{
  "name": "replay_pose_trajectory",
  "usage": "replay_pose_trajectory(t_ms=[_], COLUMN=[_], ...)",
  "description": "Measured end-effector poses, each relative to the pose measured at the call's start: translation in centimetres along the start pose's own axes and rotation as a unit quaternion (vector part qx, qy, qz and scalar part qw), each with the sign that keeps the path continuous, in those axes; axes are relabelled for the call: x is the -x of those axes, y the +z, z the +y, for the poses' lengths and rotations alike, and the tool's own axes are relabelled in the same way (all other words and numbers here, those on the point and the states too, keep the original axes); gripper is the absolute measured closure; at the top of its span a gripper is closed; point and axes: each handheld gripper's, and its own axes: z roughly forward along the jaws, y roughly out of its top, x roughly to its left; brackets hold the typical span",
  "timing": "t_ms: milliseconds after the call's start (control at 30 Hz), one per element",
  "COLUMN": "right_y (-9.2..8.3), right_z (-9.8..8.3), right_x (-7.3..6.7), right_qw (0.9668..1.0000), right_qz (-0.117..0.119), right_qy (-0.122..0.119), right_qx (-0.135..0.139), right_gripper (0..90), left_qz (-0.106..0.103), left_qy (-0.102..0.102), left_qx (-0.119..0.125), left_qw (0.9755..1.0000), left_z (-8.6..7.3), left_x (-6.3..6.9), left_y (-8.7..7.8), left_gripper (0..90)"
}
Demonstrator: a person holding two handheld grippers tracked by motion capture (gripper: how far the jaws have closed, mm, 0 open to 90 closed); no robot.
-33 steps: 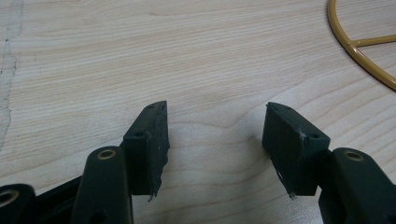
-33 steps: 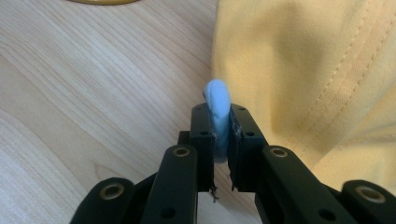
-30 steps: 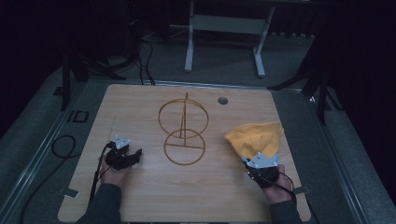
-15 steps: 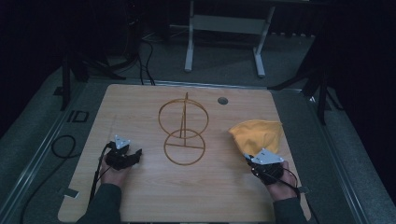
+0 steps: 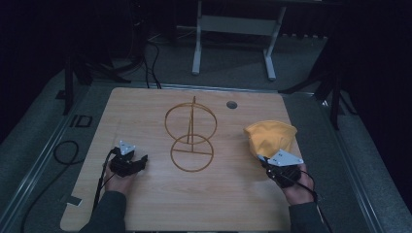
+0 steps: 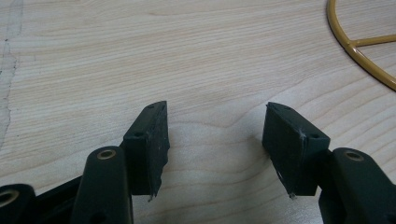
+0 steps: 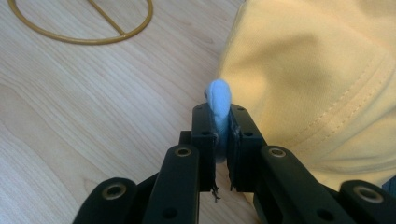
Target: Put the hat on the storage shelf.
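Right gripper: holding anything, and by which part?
Yes. The right gripper is shut on the yellow cap, its fingers pinching a light blue edge piece at the cap's near rim.

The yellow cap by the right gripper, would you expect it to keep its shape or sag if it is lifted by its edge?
The yellow cap would probably sag: its stitched fabric already creases and slumps on the table. It looks light. The right gripper, shut on its pale blue edge, should hold without slipping.
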Motion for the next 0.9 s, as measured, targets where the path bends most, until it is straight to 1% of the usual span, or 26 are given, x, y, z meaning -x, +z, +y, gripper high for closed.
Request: replay_pose_trajectory(t_ms=[67,400,633,733,900], right_y=[-0.2,-0.9,-1.5,-1.8,-2.3], right_z=[0.0,0.3,0.6,0.7,1.1], right_x=[0.4,1.6,2.5,2.9,3.4], right_qw=[1.0000,0.9999,0.9997,0.9995,0.9994], right_qz=[0.002,0.008,0.013,0.017,0.016], right_qy=[0.005,0.011,0.015,0.021,0.020], right_qx=[0.005,0.008,0.016,0.019,0.023], right_gripper=[83.3,83.4,83.4,83.5,83.5], left_qz=[0.000,0.000,0.000,0.000,0.000], left_qy=[0.000,0.001,0.001,0.001,0.001], left_qx=[0.000,-0.001,0.000,0.000,0.000], left_qw=[1.0000,1.0000,1.0000,1.0000,1.0000], left_z=[0.0,0.0,0.0,0.0,0.0], left_x=[0.0,0.0,0.0,0.0,0.0], left_y=[0.0,0.0,0.0,0.0,0.0], left_gripper=[41.2,41.3,41.3,41.3,41.3])
